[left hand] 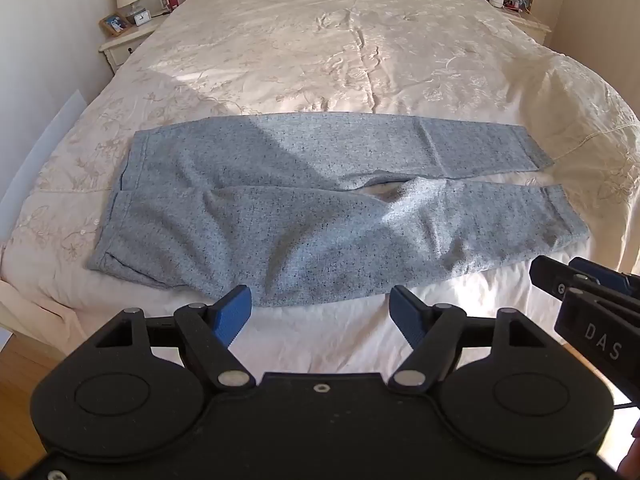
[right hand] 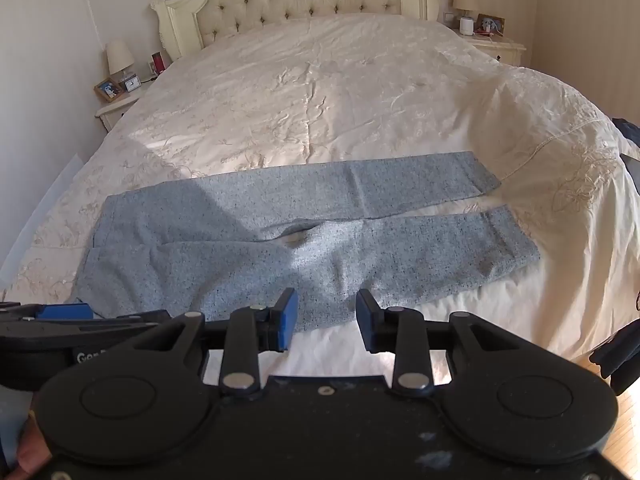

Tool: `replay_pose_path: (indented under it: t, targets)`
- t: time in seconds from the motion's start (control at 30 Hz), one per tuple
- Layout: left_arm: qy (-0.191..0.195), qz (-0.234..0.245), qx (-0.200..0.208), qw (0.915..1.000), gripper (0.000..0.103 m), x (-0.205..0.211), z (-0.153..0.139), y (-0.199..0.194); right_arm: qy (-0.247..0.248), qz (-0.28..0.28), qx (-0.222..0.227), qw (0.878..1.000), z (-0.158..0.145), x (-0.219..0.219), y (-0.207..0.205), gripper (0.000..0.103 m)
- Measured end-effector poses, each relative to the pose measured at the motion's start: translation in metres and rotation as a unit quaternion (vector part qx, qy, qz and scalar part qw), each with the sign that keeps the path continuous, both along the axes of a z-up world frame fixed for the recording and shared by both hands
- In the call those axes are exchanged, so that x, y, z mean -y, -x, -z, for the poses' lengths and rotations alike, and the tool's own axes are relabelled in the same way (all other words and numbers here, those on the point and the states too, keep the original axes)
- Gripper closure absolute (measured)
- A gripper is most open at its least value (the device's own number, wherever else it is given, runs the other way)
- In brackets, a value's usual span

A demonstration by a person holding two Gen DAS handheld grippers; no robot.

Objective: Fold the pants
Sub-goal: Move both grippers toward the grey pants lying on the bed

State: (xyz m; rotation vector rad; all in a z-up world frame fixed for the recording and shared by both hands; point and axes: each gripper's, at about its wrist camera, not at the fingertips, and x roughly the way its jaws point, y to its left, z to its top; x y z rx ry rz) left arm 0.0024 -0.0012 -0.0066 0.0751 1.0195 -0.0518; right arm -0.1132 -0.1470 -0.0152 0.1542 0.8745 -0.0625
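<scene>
While one pair of pants lies flat on the bed, both tongs, left and right, gape unclenched

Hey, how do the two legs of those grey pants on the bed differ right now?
The far leg lies flat and smooth, with one straight crease across it; the near leg is rumpled, with soft bumps around the knee. The far leg's cuff sits further up the bed, the near leg's cuff closer to the bed's foot, so the legs splay apart. Both are the same speckled grey knit, joined at the waistband on the left, and neither tool touches them.
</scene>
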Motion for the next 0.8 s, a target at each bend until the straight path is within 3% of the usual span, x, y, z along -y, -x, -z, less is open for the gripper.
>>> replay_pose_path:
  t: [0.8]
  targets:
    - [0.001,-0.002,-0.002,1.0,0.027,-0.0008,0.0028,0.0022,0.0,-0.001,0.001,1.0,0.0004,-0.0013,0.0017,0.068]
